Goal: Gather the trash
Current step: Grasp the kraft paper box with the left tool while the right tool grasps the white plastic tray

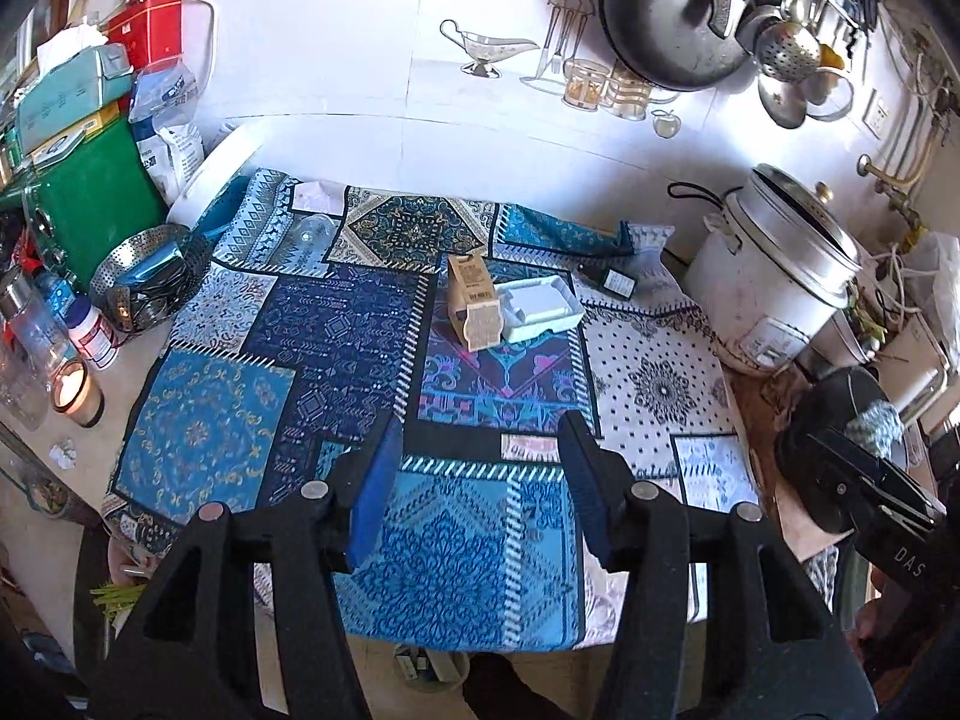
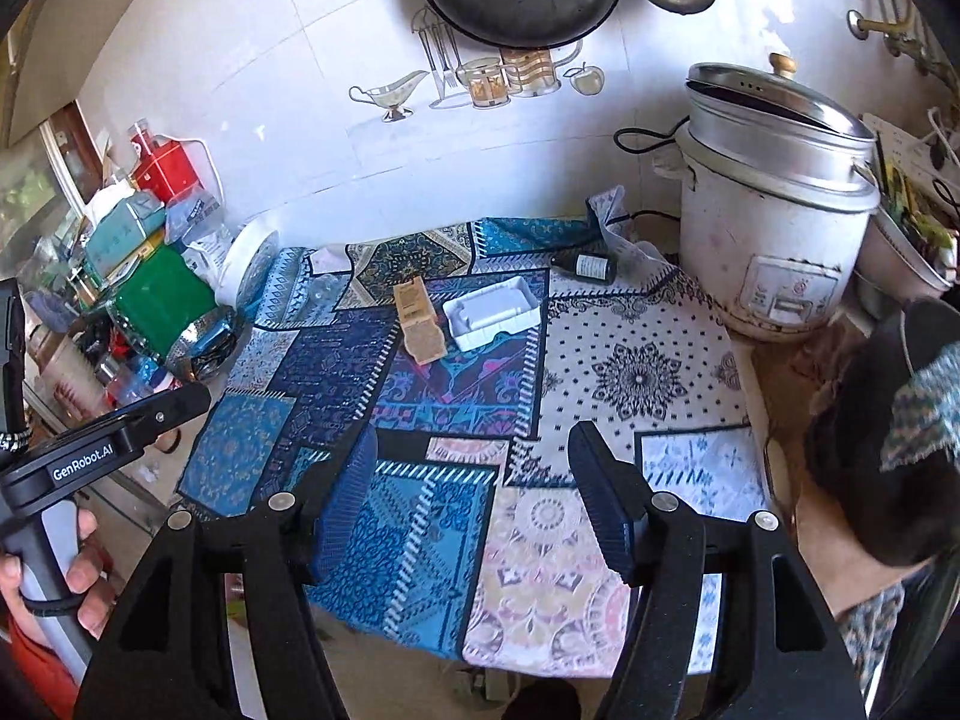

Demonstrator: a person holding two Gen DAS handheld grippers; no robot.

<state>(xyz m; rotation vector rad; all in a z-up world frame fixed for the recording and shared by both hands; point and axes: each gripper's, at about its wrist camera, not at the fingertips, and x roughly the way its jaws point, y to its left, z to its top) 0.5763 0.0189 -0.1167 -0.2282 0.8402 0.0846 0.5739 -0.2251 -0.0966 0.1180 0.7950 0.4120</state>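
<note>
A tan cardboard box (image 1: 471, 303) lies on the patchwork cloth (image 1: 336, 324) beside a white plastic tray (image 1: 540, 306). A small dark bottle (image 1: 609, 281) lies behind them, on its side. The same box (image 2: 420, 321), tray (image 2: 492, 312) and bottle (image 2: 585, 266) show in the right wrist view. My left gripper (image 1: 480, 438) is open and empty above the near part of the cloth. My right gripper (image 2: 474, 450) is open and empty too, short of the items.
A white rice cooker (image 2: 774, 204) stands at the right. Boxes, bags and bottles crowd the left, with a green box (image 1: 90, 204), a metal steamer basket (image 1: 147, 276) and a lit candle (image 1: 75, 393). A pan (image 1: 666, 12) and ladles hang on the wall.
</note>
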